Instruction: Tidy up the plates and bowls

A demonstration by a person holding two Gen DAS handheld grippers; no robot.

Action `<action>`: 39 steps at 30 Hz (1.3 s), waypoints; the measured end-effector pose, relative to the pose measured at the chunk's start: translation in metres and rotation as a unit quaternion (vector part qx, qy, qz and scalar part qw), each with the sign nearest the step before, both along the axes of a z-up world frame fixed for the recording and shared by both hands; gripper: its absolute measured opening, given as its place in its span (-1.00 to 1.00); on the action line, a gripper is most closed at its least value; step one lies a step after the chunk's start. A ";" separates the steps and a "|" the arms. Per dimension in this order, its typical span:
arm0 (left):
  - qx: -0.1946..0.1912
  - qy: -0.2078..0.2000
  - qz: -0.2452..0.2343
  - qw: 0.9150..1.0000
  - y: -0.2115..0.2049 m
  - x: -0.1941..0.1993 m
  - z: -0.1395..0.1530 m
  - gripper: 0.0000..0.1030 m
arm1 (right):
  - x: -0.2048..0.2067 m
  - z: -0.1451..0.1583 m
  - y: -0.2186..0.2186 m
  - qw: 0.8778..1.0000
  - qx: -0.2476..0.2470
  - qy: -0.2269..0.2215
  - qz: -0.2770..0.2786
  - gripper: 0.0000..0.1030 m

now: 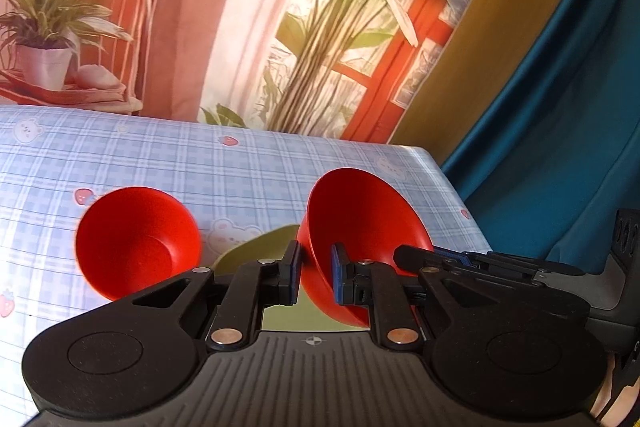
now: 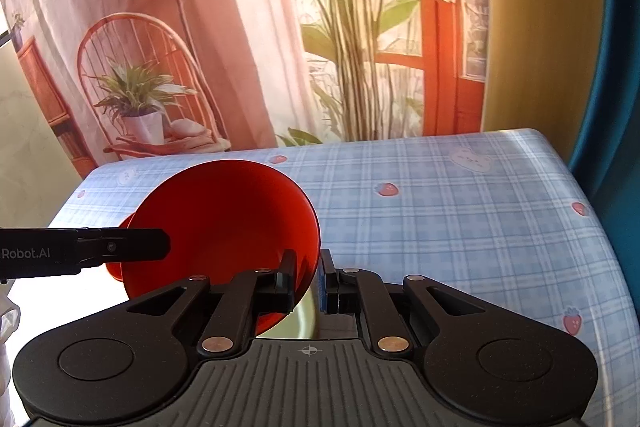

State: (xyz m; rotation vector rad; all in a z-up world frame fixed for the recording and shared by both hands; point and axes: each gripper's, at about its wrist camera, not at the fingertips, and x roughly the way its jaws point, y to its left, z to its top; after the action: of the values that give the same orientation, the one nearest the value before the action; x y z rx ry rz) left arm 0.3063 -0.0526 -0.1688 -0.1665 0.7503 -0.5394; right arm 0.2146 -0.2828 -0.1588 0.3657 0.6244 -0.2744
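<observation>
In the left wrist view my left gripper (image 1: 314, 277) is shut on the rim of a red bowl (image 1: 368, 223), held tilted above the table. A second red bowl (image 1: 136, 243) hangs tilted to its left, apart from it. A green plate (image 1: 260, 247) lies under the fingers, mostly hidden. The right gripper's fingers (image 1: 480, 261) reach in from the right. In the right wrist view my right gripper (image 2: 308, 279) is shut on the rim of a red bowl (image 2: 224, 223). The left gripper's finger (image 2: 120, 245) crosses in front of it. A sliver of the other red bowl (image 2: 114, 271) shows behind.
The table wears a blue checked cloth (image 1: 240, 167) with bears and strawberries. Its right edge (image 1: 460, 187) drops to a teal curtain (image 1: 560, 107). A printed backdrop (image 2: 280, 27) hangs behind the far edge.
</observation>
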 end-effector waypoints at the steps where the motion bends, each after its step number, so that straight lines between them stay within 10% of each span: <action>1: -0.004 -0.001 0.006 1.000 0.011 0.002 0.001 -0.67 | 0.007 0.002 0.007 1.000 -0.001 -0.002 0.006 -0.81; 13: -0.012 -0.002 0.085 0.996 0.115 0.035 0.005 -0.67 | 0.115 0.016 0.096 0.995 -0.018 -0.007 0.095 -0.80; 39: -0.011 0.054 0.106 0.993 0.122 0.070 -0.049 -0.56 | 0.157 -0.028 0.095 0.993 -0.020 0.038 0.107 -0.70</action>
State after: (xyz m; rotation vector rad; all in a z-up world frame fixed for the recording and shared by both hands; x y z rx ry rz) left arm 0.3760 0.0696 -0.2179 -0.2937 0.8217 -0.3390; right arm 0.3718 -0.1879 -0.1871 0.2479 0.7256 -0.0959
